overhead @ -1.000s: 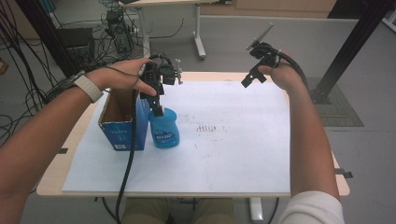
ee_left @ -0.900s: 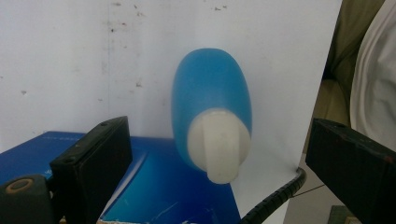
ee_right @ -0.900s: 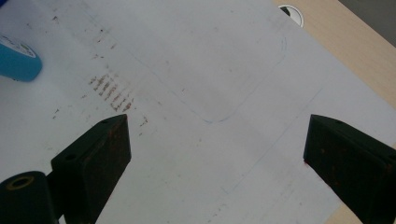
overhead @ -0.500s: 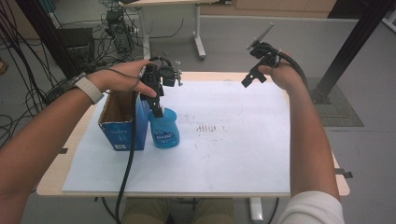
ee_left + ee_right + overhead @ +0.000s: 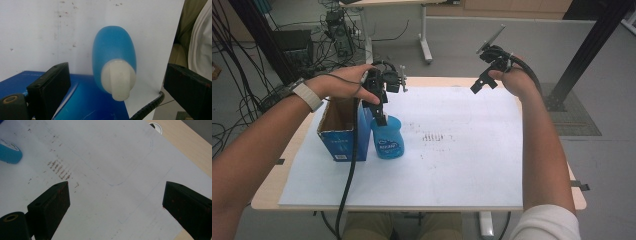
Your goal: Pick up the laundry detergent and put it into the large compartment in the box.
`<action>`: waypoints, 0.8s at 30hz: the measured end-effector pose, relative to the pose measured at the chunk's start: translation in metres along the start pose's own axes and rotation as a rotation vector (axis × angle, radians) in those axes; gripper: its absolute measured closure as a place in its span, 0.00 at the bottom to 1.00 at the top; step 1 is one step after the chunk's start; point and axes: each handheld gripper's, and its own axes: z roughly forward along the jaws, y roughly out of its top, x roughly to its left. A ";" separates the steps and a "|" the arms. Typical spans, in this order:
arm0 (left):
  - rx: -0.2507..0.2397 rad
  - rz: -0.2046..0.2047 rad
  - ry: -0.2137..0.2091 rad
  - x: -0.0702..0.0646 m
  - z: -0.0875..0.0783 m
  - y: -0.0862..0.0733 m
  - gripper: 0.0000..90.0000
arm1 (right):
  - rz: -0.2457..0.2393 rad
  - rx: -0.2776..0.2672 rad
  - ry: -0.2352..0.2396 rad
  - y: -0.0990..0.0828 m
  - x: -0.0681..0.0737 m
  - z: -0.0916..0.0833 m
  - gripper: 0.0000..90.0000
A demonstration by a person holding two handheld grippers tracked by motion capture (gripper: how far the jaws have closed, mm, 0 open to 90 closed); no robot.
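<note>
Comparing this moment with the high view of a second before, almost nothing had moved: your left gripper (image 5: 381, 107) stayed above the blue bottle (image 5: 388, 139), and the bottle stood at the same place on the white paper sheet (image 5: 462, 170), upright and just beside the open blue box (image 5: 338, 131), perhaps touching its wall. Your right gripper (image 5: 482, 82) also kept its place, raised over the far right part of the sheet, well apart from the bottle.

In the left gripper view the jaws were spread wide, one on each side of the picture, and the white cap (image 5: 119, 78) of the bottle (image 5: 113, 47) was between them but clearly lower, not touched by any jaw. So the left gripper held nothing. In the right gripper view the jaws were also wide apart, with only the stained paper (image 5: 112, 170) below them and a small piece of the bottle (image 5: 8, 152) at the left edge.

Because the scene was so still, I judged that you were pausing over the bottle, either just before taking it by the cap or just after setting it down; the pictures could not decide this. If you wanted to grasp it, you needed to lower the left gripper until the jaws were around the cap, and then close them.
</note>
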 end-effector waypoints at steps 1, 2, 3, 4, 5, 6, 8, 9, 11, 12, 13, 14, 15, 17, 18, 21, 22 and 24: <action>0.000 0.002 0.001 0.000 0.000 0.000 0.08 | -0.001 0.000 0.000 0.000 0.000 0.000 0.08; 0.002 0.003 0.001 0.000 0.000 0.001 0.08 | -0.002 0.000 0.000 0.000 0.000 0.000 0.08; 0.003 0.001 0.001 0.000 0.000 0.001 0.08 | -0.002 0.002 0.000 0.000 0.000 0.000 0.08; 0.002 0.001 0.001 0.000 0.000 0.001 0.08 | -0.002 0.000 0.000 0.000 0.000 0.000 0.08; 0.003 0.001 0.000 0.000 0.000 0.001 0.08 | -0.001 0.001 0.000 0.000 0.000 0.000 0.08; 0.002 0.001 0.001 0.000 0.000 0.001 0.08 | -0.002 0.001 0.000 0.000 0.000 0.000 0.08; 0.001 0.000 0.000 0.000 0.000 0.001 0.08 | -0.002 0.001 0.001 0.000 0.000 0.000 0.08; -0.002 0.000 -0.001 0.000 0.000 0.001 0.08 | -0.001 0.000 0.000 0.000 0.000 0.000 0.08; 0.000 0.000 0.000 0.000 -0.001 0.001 0.08 | 0.000 0.000 0.000 0.000 0.000 0.000 0.08; 0.001 -0.002 0.000 0.000 -0.001 0.001 0.08 | 0.000 0.000 0.000 0.000 0.000 0.000 0.08; 0.000 -0.002 0.000 0.000 -0.001 0.001 0.08 | 0.000 0.000 0.000 0.000 0.000 0.000 0.08; 0.000 -0.003 0.000 0.000 -0.001 0.000 0.08 | 0.000 0.001 0.000 0.000 0.000 0.000 0.08; -0.001 -0.004 -0.001 0.000 -0.001 0.000 0.08 | 0.001 0.000 0.001 0.000 0.000 0.000 0.08; -0.001 -0.003 0.000 0.000 -0.001 0.000 0.08 | 0.000 -0.001 0.000 0.000 0.000 0.000 0.08; -0.001 -0.005 -0.001 0.000 -0.001 0.000 0.08 | 0.000 -0.002 0.000 0.000 0.000 0.000 0.08; -0.002 -0.003 0.001 0.000 -0.001 0.000 0.08 | 0.001 -0.002 0.000 0.000 0.000 0.000 0.08; -0.004 -0.002 0.000 0.000 -0.001 -0.001 0.08 | 0.001 -0.001 0.000 0.000 0.000 0.000 0.08; -0.007 -0.003 -0.001 0.000 -0.001 -0.001 0.08 | 0.002 -0.001 0.001 0.000 -0.001 0.000 0.08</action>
